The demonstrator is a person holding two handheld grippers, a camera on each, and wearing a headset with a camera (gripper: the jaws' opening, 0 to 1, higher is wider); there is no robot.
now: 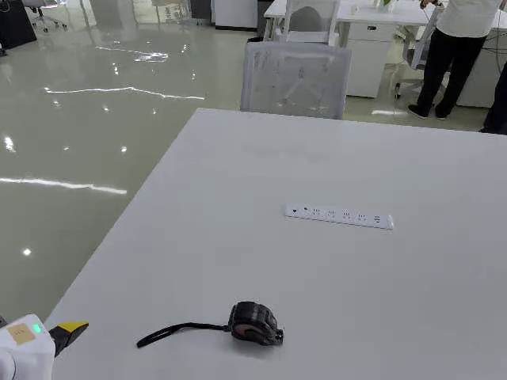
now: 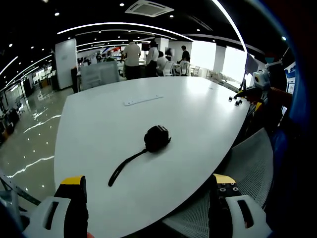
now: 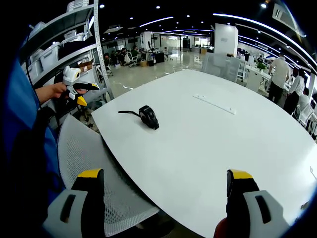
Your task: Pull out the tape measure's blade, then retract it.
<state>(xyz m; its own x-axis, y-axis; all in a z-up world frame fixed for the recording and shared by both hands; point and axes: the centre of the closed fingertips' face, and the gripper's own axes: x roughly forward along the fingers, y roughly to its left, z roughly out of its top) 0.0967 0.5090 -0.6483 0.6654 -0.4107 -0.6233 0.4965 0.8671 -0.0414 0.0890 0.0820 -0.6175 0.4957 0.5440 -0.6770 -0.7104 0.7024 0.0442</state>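
The left gripper [image 2: 148,179] and right gripper [image 3: 166,174] both gape, holding nothing. The round black tape measure [image 2: 157,138] lies on the white table [image 2: 188,114] ahead of both (its black strap [image 2: 124,166] trails toward the left one).

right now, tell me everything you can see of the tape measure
The tape measure is a small, dark, rounded case, seemingly plastic or rubber, and it looks to be lying on its side. It sits on the white table near the person's edge. A thin black strap trails from one end and curves loosely across the tabletop. No blade is drawn out, so it looks fully retracted. It touches the table and nothing else.
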